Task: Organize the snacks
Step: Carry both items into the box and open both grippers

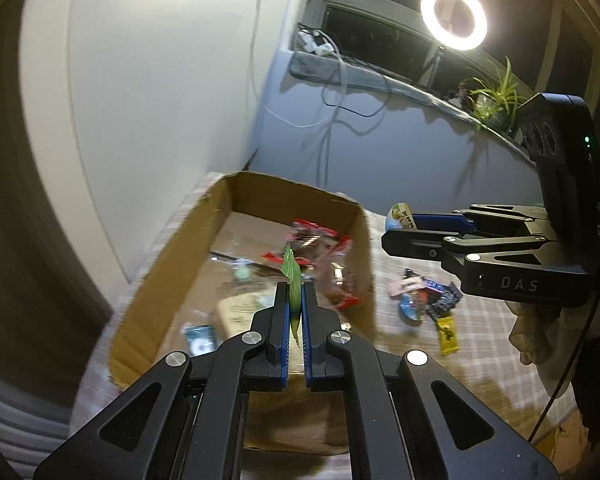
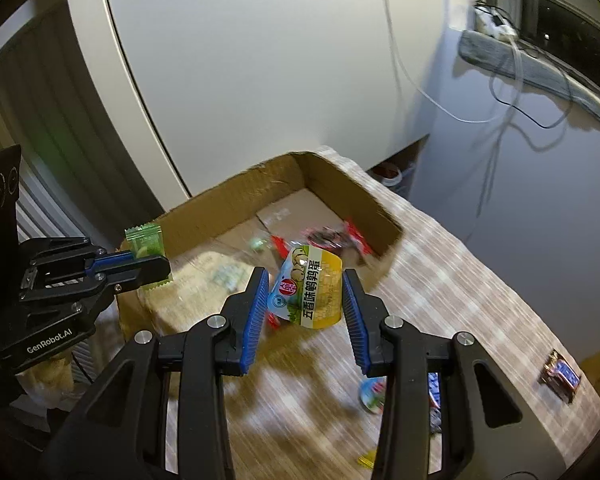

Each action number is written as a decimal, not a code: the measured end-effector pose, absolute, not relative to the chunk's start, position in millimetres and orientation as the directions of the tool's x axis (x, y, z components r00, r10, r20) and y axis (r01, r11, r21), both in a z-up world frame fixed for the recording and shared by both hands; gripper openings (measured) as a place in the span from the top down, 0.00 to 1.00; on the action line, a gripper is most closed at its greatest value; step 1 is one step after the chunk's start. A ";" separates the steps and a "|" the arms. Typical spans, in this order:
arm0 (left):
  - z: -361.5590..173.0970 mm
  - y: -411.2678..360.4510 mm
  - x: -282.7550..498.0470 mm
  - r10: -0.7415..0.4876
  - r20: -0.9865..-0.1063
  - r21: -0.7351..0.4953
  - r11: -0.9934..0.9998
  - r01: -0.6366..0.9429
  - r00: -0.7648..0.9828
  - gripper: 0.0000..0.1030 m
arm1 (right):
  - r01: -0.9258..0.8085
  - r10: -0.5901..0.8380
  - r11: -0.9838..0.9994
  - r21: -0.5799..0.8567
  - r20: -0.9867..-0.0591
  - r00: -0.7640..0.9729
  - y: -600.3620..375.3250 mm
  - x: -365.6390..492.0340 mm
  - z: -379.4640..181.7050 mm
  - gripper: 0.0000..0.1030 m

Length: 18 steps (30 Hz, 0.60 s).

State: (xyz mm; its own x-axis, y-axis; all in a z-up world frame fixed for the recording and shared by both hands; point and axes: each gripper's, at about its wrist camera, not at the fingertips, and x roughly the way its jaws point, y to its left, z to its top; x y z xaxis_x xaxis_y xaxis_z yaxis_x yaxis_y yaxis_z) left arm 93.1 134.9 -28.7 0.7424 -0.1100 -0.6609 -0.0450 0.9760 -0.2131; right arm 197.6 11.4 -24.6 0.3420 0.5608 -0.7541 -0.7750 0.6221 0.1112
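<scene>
Both claws are loaded and poised over the cardboard box, so this looks like mid-job. The left gripper is pinched tight on a thin green sachet, which sticks up edge-on past its tips, the box's open floor straight ahead and below. The right gripper is clamped on a yellow-and-blue snack pack, with the box just beyond its fingers. Several wrappers already lie inside, red wrappers among them (blurred, so I can't count them). Still left on the checked cloth: a small heap of packets to the right of the left claw, plus a dark bar off the right claw's right side.
</scene>
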 end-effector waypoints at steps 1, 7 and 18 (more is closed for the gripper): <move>-30.0 139.7 93.5 -0.106 -0.663 -0.214 0.975 -0.052 0.741 0.96 | -0.779 0.561 0.617 0.112 -0.756 0.336 16.2 197.5 -25.8 0.62; -34.0 153.7 94.3 -0.095 -0.669 -0.220 0.973 -0.074 0.737 0.96 | -0.795 0.555 0.597 0.113 -0.773 0.307 42.7 202.7 -35.2 0.62; -35.7 162.5 92.8 -0.093 -0.672 -0.226 0.971 -0.084 0.735 0.94 | -0.795 0.534 0.599 0.094 -0.786 0.310 55.9 206.4 -39.6 0.55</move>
State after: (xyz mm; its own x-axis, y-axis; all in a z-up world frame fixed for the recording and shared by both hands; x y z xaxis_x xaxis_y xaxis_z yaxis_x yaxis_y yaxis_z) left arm 92.8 162.5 -35.7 0.7349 -0.0932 -0.6717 -0.0835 0.9705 -0.2260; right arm 206.4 55.9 -39.6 0.3102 0.5343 -0.7863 -0.7949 0.5994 0.0937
